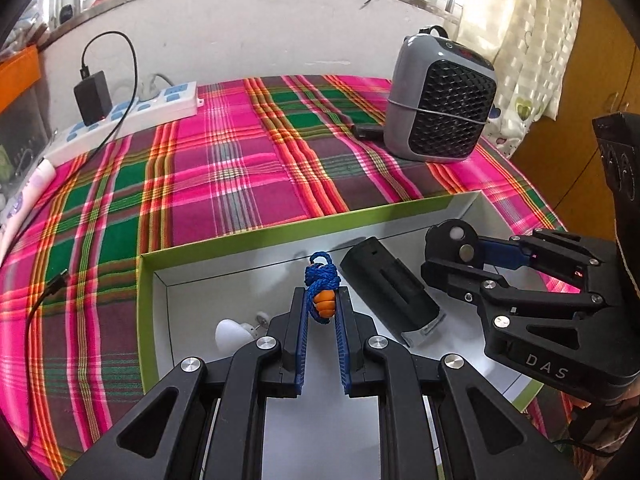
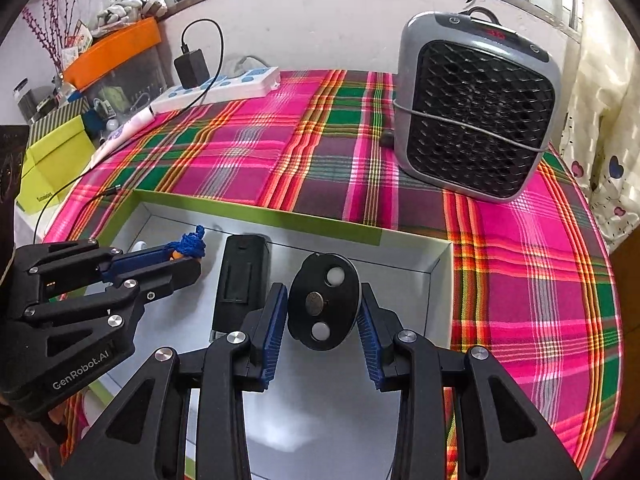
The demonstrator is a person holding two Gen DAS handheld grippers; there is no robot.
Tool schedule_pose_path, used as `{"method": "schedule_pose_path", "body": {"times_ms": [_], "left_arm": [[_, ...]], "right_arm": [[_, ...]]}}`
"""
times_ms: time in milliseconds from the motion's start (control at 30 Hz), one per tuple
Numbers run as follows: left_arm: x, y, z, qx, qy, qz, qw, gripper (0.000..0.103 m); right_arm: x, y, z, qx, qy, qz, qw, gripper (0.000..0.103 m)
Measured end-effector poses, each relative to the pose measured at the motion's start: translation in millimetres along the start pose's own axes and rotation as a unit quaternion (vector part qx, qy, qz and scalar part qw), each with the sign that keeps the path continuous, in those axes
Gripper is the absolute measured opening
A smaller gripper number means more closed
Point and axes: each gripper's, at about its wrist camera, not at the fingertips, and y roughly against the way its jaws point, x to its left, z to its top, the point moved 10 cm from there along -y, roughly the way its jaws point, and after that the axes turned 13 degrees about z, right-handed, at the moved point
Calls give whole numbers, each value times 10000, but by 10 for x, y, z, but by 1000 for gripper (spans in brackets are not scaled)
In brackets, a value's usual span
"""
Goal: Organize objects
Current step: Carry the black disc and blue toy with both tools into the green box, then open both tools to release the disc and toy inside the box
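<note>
My left gripper (image 1: pixel 322 300) is shut on a small orange earplug with a blue cord (image 1: pixel 323 280), held over the white floor of a green-edged box (image 1: pixel 256 236). From the right wrist view the left gripper (image 2: pixel 188 262) shows at the left with the blue cord (image 2: pixel 192 244) at its tips. My right gripper (image 2: pixel 324 308) is shut on a black oval disc (image 2: pixel 324 302) with two white dots and a metal stud, also above the box (image 2: pixel 260 216). The disc (image 1: pixel 452 246) shows in the right gripper (image 1: pixel 460 256) in the left wrist view. A black battery-like block (image 1: pixel 392 292) lies in the box between them.
A grey fan heater (image 1: pixel 440 96) stands at the back right of the plaid cloth (image 1: pixel 224 168). A white power strip (image 1: pixel 132 116) with a black charger and cable lies at the back left. A white rounded item (image 1: pixel 232 334) sits in the box's left corner. Curtains hang at the right.
</note>
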Motion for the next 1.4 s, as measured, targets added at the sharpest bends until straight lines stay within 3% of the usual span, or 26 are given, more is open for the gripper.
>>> {"method": "schedule_pose_path", "body": {"times_ms": [467,733,933,1400], "left_arm": [[9,-61,8,81,38,-12,10000,12],[6,-79,16,91,56,2,9999,18],[13,-79,1,91,86,20,9999,25],[16,40,-17,10,173,-32,9998,35]], "right_arm": [[-24,-42,28,23,15,-78,10000,36],[-1,-47,37,-8,14,-48,10000,38],[3,-41,43,-63,-13,-72,10000,49],[-27,70,25,-230,-143,-73,9996,51]]}}
